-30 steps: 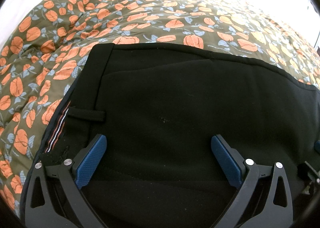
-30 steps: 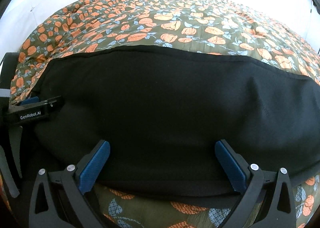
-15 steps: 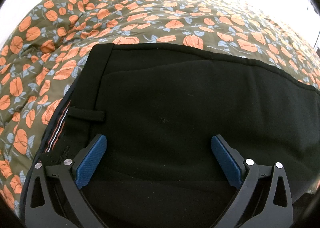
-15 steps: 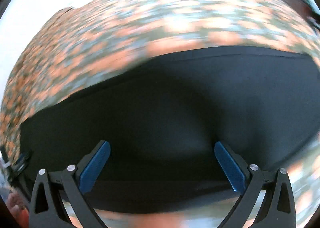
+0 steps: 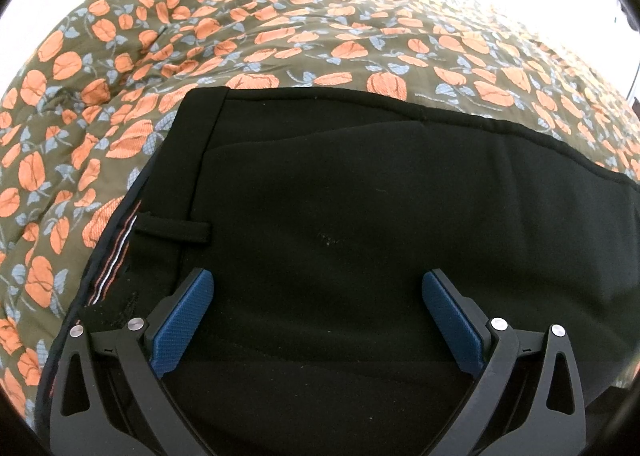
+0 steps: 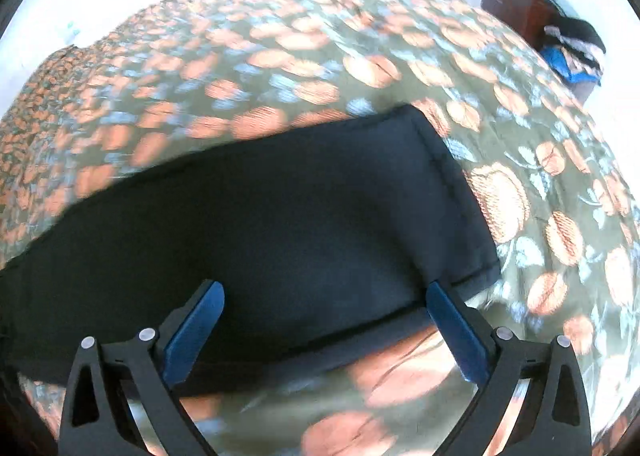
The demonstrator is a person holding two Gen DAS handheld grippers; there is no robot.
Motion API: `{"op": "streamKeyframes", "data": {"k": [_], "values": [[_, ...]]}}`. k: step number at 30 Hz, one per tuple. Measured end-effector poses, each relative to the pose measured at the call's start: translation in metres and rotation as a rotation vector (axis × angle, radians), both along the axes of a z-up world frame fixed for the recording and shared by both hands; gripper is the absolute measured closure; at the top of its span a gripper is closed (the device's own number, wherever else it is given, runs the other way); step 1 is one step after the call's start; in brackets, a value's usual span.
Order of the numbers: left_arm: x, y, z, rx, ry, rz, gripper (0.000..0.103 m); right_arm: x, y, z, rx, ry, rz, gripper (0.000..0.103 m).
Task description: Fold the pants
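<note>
A bed fills the room's middle, covered by an olive quilt point(image 5: 280, 39) printed with orange flowers and blue-grey leaves. On it lie the black pants point(image 5: 360, 215), spread flat and already doubled leg over leg, so they form one long dark band across the quilt. The waistband end, with its belt loop point(image 5: 172, 230) and a striped lining showing at the edge, sits under the left view; the hem end point(image 6: 452, 191) sits under the right view, its stitched cuffs stacked and close to squared.

The cloth looks like a mid-weight woven, soft and limp, not slippery, nothing that can break. I judge it will sag and slide apart if lifted by one layer only, so a hold should pinch both legs together at the stacked hem corners, and at the waistband where the fabric is thickest.

The left hand-held gripper point(image 5: 318, 308) hovers over the seat of the pants with its blue pads wide apart, gripping nothing. The right hand-held gripper point(image 6: 324, 320) is equally spread and empty, poised over the near hem edge; that view is smeared with motion.
</note>
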State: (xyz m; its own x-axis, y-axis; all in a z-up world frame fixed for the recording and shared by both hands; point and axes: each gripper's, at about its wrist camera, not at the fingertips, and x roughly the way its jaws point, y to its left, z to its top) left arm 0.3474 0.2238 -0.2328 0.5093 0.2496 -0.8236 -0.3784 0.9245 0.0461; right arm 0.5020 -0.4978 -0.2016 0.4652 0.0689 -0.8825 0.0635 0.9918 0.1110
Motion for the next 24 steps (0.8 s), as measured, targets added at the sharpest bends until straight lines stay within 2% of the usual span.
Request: {"op": "streamKeyframes", "data": {"k": [1, 4, 9, 11, 13, 15, 17, 18, 19, 20, 22, 23, 24], "values": [[0.000, 0.000, 0.000, 0.000, 0.001, 0.000, 0.000, -0.010, 0.013, 0.009, 0.047, -0.013, 0.041, 0.003], [0.001, 0.000, 0.001, 0.007, 0.006, -0.001, 0.000, -0.046, 0.052, 0.025, 0.092, -0.034, 0.150, 0.003], [0.001, 0.001, 0.001, 0.002, 0.004, -0.002, 0.000, -0.128, 0.128, 0.031, 0.187, -0.026, 0.257, 0.003], [-0.002, 0.003, 0.009, -0.032, 0.018, -0.024, 0.001, -0.160, 0.154, 0.031, 0.202, -0.023, 0.285, 0.003], [-0.018, -0.002, 0.031, -0.085, 0.020, -0.051, 0.002, -0.188, 0.174, 0.033, 0.220, -0.020, 0.303, 0.003], [-0.050, -0.022, 0.061, -0.201, -0.035, -0.139, 0.001, -0.215, 0.192, 0.041, 0.277, -0.022, 0.315, 0.002], [-0.080, -0.053, 0.076, -0.331, -0.042, -0.261, 0.001, -0.234, 0.211, 0.042, 0.379, -0.004, 0.330, 0.002], [-0.096, -0.080, 0.076, -0.424, -0.001, -0.363, 0.001, -0.244, 0.223, 0.038, 0.460, 0.034, 0.360, 0.002], [-0.105, -0.100, 0.073, -0.484, 0.041, -0.437, 0.001, -0.253, 0.235, 0.034, 0.523, 0.075, 0.399, 0.002], [-0.117, -0.127, 0.067, -0.549, 0.095, -0.526, 0.001, -0.263, 0.248, 0.030, 0.554, 0.099, 0.439, 0.002], [-0.133, -0.165, 0.052, -0.598, 0.152, -0.601, 0.001, -0.275, 0.262, 0.024, 0.549, 0.113, 0.489, 0.002], [-0.136, -0.178, 0.043, -0.585, 0.179, -0.607, 0.001, -0.280, 0.266, 0.018, 0.526, 0.132, 0.514, 0.002], [-0.137, -0.190, 0.031, -0.529, 0.214, -0.601, 0.001, -0.283, 0.266, 0.011, 0.498, 0.150, 0.526, 0.002]]}}
